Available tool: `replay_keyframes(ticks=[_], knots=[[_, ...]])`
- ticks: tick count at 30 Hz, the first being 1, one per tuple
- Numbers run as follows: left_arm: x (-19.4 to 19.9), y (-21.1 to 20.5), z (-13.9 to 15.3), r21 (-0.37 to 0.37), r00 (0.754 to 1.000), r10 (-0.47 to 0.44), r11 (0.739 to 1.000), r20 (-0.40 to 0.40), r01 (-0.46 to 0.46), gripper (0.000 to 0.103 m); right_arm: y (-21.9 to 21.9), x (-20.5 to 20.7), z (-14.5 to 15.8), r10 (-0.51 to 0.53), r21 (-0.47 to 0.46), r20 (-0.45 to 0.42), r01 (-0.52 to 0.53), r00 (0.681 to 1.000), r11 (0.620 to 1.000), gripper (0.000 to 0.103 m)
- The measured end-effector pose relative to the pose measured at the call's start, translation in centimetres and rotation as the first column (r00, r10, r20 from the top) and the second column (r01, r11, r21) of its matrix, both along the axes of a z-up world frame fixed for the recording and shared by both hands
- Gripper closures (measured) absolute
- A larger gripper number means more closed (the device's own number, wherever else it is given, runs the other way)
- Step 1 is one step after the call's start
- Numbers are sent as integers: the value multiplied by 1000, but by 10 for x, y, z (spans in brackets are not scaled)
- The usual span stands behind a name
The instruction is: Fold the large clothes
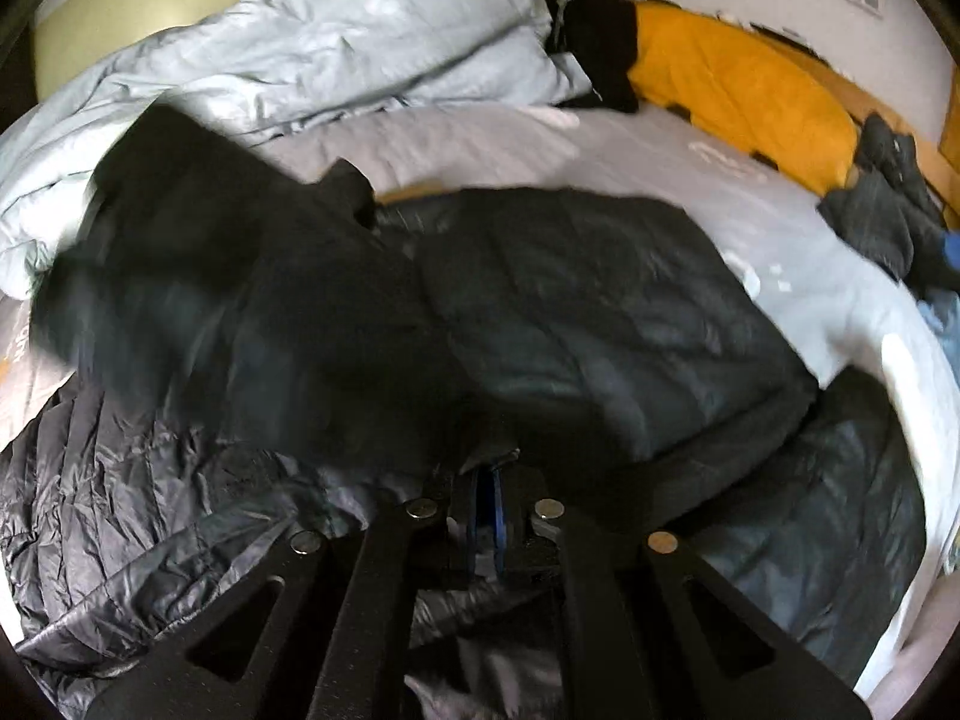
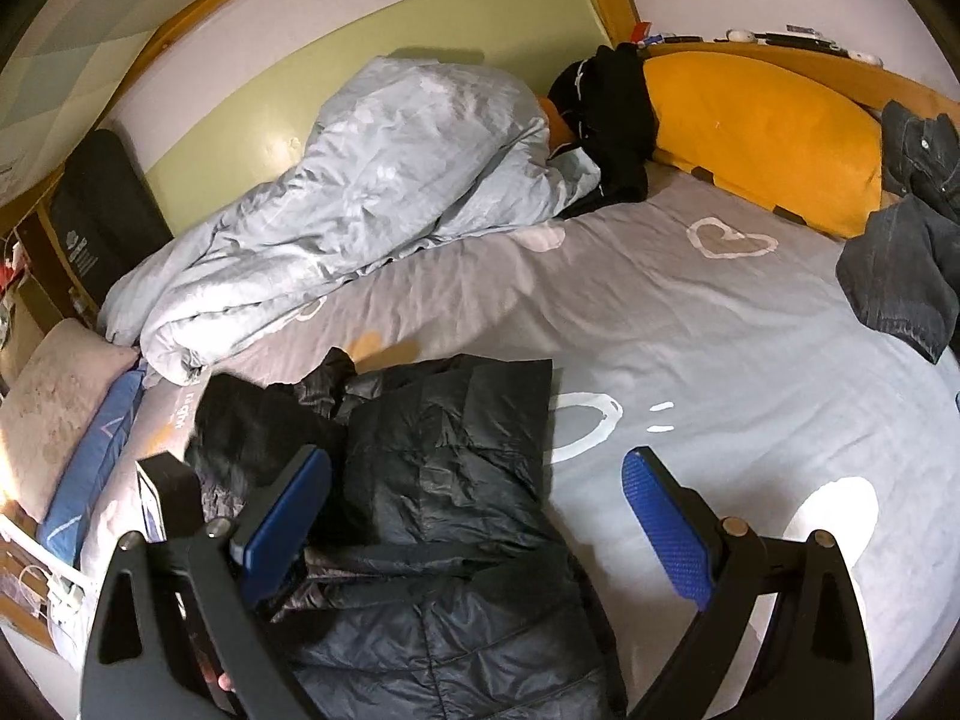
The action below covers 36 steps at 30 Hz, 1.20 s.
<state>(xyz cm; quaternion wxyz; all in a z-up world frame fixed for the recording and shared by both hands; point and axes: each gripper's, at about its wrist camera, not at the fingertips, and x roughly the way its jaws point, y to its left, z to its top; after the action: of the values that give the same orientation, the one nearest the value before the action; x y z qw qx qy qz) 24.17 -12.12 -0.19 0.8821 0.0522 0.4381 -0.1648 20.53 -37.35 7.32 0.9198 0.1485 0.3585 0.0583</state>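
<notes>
A black quilted puffer jacket [image 1: 588, 324] lies spread on the grey bed sheet [image 1: 600, 150]. In the left wrist view my left gripper [image 1: 489, 510] has its blue pads pressed together, and a fold of the jacket's fabric is pinched at their tips. The jacket above them is blurred and partly lifted over itself. In the right wrist view the same jacket [image 2: 444, 480] lies folded over at the lower left of the bed. My right gripper [image 2: 474, 516] hovers open above it, blue pads [image 2: 666, 528] wide apart with nothing between them.
A crumpled pale blue duvet [image 2: 372, 192] lies along the green wall. An orange cushion [image 2: 762, 132] with black clothing [image 2: 612, 114] draped on it stands at the headboard. Dark denim garments [image 2: 900, 264] lie at the right edge, and pillows [image 2: 60, 408] at the left.
</notes>
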Motion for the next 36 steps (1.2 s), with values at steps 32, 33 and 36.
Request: replay_keyframes(ticks=[32, 33, 36], knots=[[26, 148, 6, -202, 940, 322, 919, -118, -340, 50, -4, -4, 5, 5, 25, 4, -5, 1000, 1000, 6], [29, 147, 0, -204, 937, 315, 917, -151, -342, 62, -3, -4, 6, 6, 22, 6, -6, 1000, 1000, 6], [30, 143, -4, -211, 929, 333, 908, -162, -363, 89, -4, -4, 6, 7, 24, 7, -8, 1000, 1000, 6]])
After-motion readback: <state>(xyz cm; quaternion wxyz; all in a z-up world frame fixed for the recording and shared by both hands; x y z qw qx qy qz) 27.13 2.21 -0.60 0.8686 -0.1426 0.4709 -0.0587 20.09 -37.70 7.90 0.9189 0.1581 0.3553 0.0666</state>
